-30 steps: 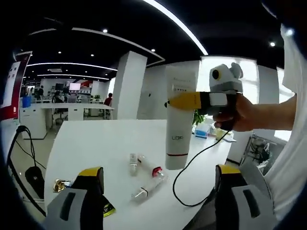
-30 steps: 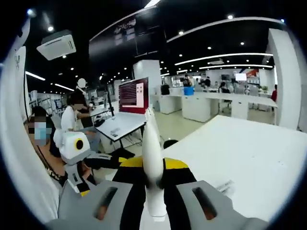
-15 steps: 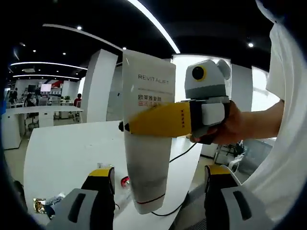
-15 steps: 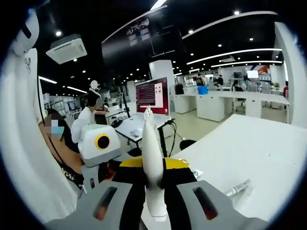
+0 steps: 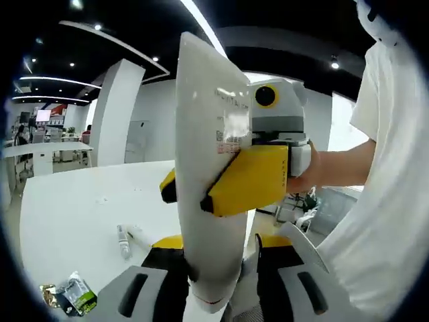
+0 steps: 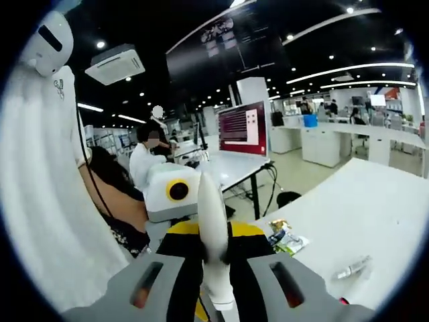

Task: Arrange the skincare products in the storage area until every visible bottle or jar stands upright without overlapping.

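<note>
Left gripper view: one foil sachet (image 5: 72, 293) and one small vial (image 5: 123, 241) lie on the white tabletop (image 5: 80, 215) at lower left. One white tube (image 5: 209, 168) stands upright in mid-air, its lower end between the left gripper (image 5: 213, 295) jaws, which sit close around it. The right gripper (image 5: 231, 182) jaws clamp its middle. Right gripper view: the tube (image 6: 213, 235) rises edge-on between the closed jaws of the right gripper (image 6: 214, 282); one sachet (image 6: 285, 239) and one vial (image 6: 354, 267) lie on the tabletop (image 6: 362, 208) at right.

Green foil sachet (image 5: 75, 293) on white table (image 5: 74, 215); red monitor screen (image 6: 242, 127) behind.
</note>
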### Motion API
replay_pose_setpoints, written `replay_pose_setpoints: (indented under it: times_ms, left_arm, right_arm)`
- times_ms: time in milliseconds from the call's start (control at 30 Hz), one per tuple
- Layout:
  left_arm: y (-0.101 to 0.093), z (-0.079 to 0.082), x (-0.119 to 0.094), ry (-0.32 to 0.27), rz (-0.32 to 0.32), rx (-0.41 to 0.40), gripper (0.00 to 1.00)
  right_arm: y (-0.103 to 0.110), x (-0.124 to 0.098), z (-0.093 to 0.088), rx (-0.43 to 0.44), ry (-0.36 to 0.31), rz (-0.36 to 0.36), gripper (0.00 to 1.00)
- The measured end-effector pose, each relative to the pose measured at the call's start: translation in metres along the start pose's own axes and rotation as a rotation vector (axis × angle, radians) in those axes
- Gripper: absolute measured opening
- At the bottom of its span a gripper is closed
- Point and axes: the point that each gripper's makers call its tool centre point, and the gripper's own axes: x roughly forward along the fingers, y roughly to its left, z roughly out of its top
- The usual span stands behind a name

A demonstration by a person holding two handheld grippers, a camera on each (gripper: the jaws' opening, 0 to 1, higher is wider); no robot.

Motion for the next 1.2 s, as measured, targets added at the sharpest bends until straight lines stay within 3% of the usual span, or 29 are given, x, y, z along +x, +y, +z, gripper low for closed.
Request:
replay_pose_setpoints:
  times_ms: [200,333,467,567,600,767,900,1033,1200]
  left_arm:
    - [-0.008,0.006,-0.009,-0.026,-0.044,0.033,0.29]
    - [-0.011,0.001,-0.009,0.001,-0.063,0.023,0.27]
    - [-0.019,0.001,-0.014,-0.012,-0.095,-0.026,0.24]
    - [-0.026,0.008,-0.017,-0.068,-0.140,-0.095,0.22]
    - [-0.025,0.012,-0.019,-0.091,-0.140,-0.118,0.21]
    - [-0.023,0.013,-0.023,-0.095,-0.130,-0.175,0.20]
    - [-0.024,0.021,-0.026,-0.166,-0.136,-0.268,0.19]
    - [-0.023,0.022,-0.027,-0.208,-0.115,-0.309,0.18]
    - [-0.017,0.022,-0.027,-0.215,-0.085,-0.322,0.18]
  right_arm:
    - [0.013,0.008,-0.007,0.012,0.034,0.059,0.12]
    - [0.018,0.011,-0.011,0.010,0.048,0.086,0.12]
    - [0.024,0.011,-0.010,0.029,0.042,0.120,0.12]
    - [0.027,0.012,-0.003,0.071,0.004,0.143,0.12]
    - [0.027,0.013,-0.001,0.081,-0.011,0.145,0.13]
    - [0.025,0.017,0.002,0.097,-0.032,0.138,0.14]
    - [0.024,0.019,0.007,0.108,-0.068,0.135,0.15]
    - [0.024,0.022,0.009,0.122,-0.061,0.134,0.16]
    - [0.018,0.024,0.008,0.121,-0.070,0.096,0.18]
